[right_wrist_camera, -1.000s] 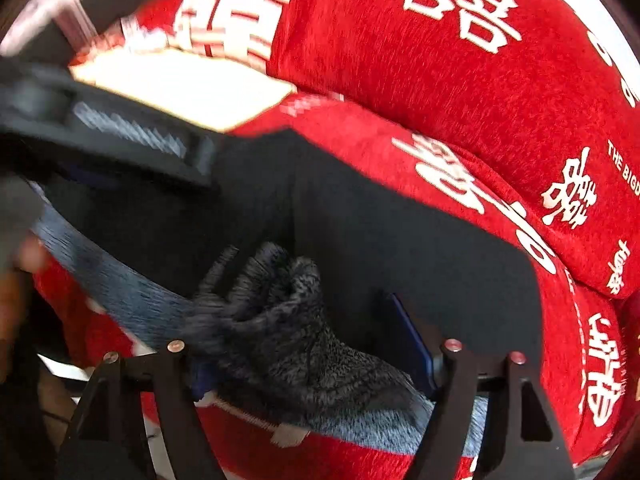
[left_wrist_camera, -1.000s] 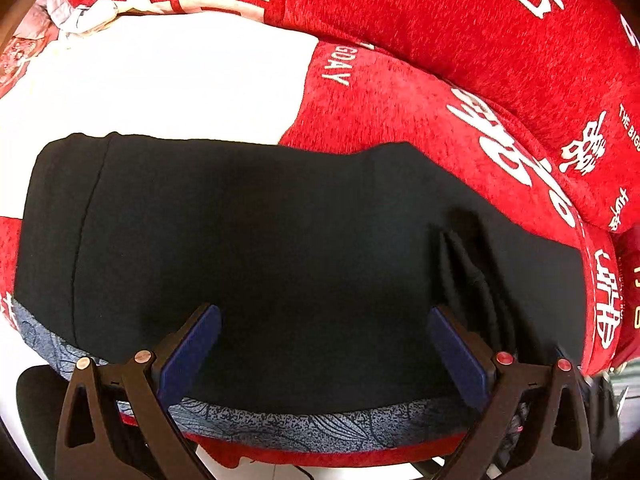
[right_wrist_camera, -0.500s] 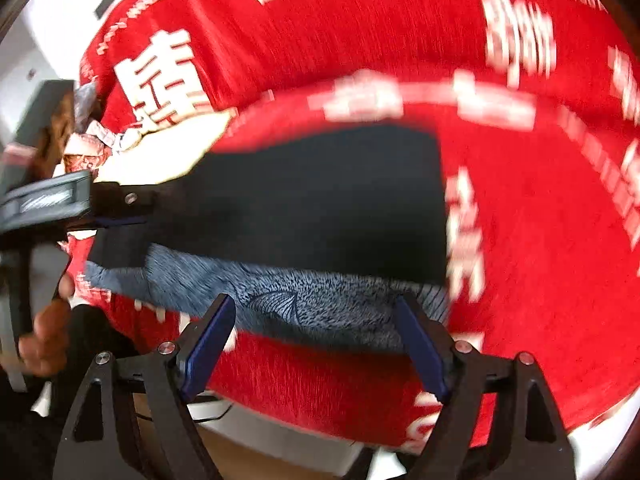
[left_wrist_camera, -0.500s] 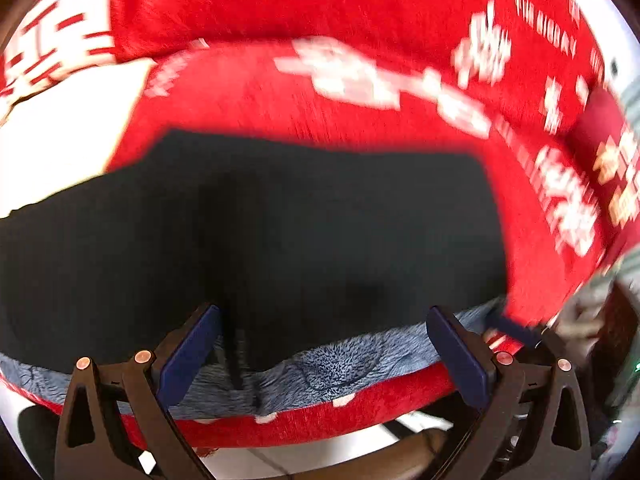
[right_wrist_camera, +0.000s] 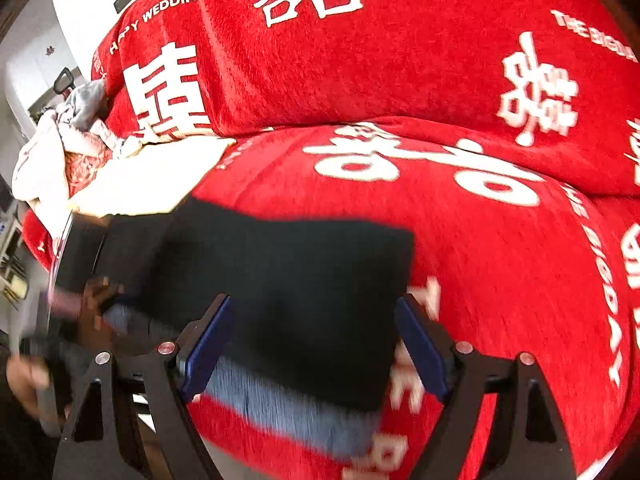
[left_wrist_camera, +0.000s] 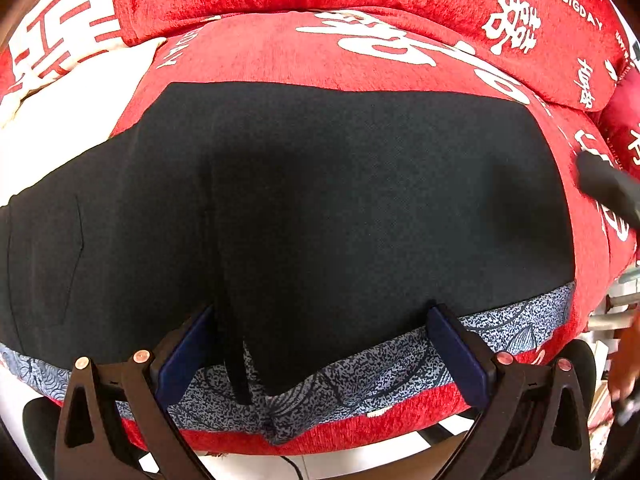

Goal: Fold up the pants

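Black pants (left_wrist_camera: pixel 320 208) lie folded flat on a red sofa seat, with a grey-blue patterned lining strip (left_wrist_camera: pixel 360 372) showing along the near edge. They also show in the right wrist view (right_wrist_camera: pixel 288 280), blurred. My left gripper (left_wrist_camera: pixel 320 344) is open and empty, over the pants' near edge. My right gripper (right_wrist_camera: pixel 316 340) is open and empty, over the pants' right end. The left gripper and the hand holding it (right_wrist_camera: pixel 80 312) show at the left of the right wrist view.
The red sofa seat (left_wrist_camera: pixel 360 52) with white lettering has back cushions (right_wrist_camera: pixel 360 40) behind it. A white patch of the cover (left_wrist_camera: pixel 60 120) lies left of the pants. Crumpled laundry (right_wrist_camera: pixel 60 140) sits at the sofa's far left. The seat's front edge drops off below the pants.
My right gripper has let go of the grey lining fabric, opened and pulled back to the right. My left gripper has shifted right along the pants' near edge.
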